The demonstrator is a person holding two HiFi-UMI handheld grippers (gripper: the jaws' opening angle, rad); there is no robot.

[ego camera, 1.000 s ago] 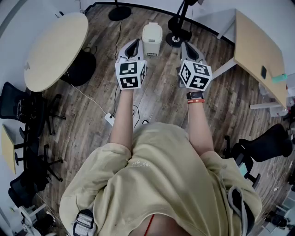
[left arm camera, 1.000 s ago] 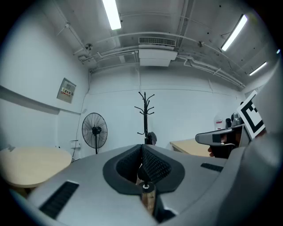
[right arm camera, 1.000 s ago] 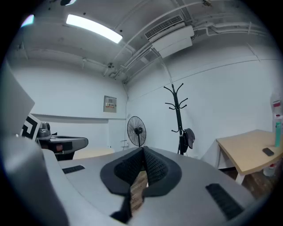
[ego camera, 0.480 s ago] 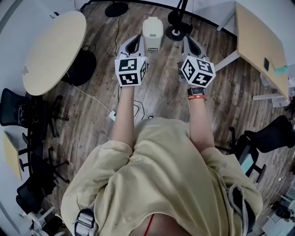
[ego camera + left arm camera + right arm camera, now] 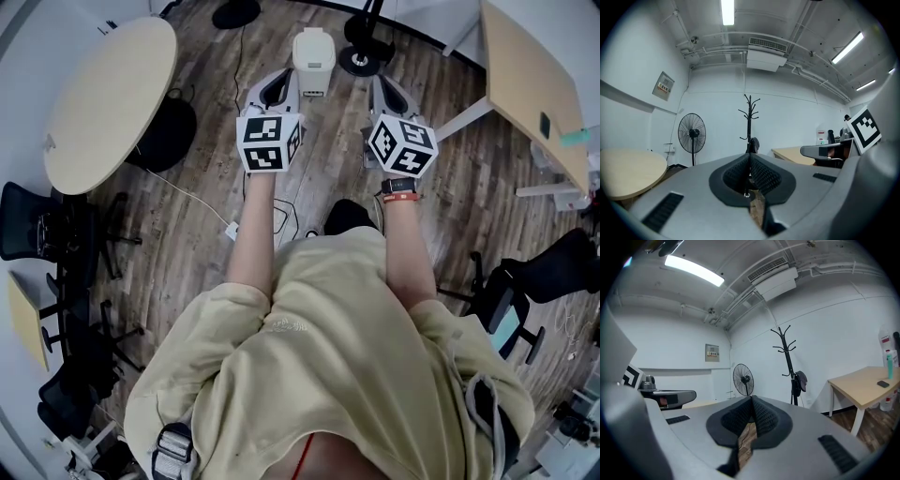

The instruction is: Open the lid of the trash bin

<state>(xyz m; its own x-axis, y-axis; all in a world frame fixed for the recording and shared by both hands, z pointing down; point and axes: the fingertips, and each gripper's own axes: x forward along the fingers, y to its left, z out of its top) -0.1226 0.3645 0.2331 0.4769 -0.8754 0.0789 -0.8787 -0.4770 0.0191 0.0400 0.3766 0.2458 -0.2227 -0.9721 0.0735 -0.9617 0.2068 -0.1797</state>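
The white trash bin (image 5: 313, 58) stands on the wood floor, lid down, in the head view only. My left gripper (image 5: 276, 82) is held out just left of the bin, level with its front. My right gripper (image 5: 383, 86) hovers a little further to the bin's right. Neither touches it. In the left gripper view my left gripper (image 5: 750, 157) is shut with nothing between its ribbed pads. In the right gripper view my right gripper (image 5: 751, 399) is likewise shut and empty. Both gripper views look level across the room and do not show the bin.
A round table (image 5: 103, 94) stands to the left and a rectangular desk (image 5: 530, 84) to the right. A fan base (image 5: 234, 14) and a coat-rack base (image 5: 361, 58) sit behind the bin. A cable with a plug block (image 5: 232, 232) lies on the floor. Office chairs (image 5: 37, 225) line the left.
The person has stepped forward, bringing both grippers closer to the bin's sides. A dark shoe has come into view below the right arm. Both grippers stay shut.
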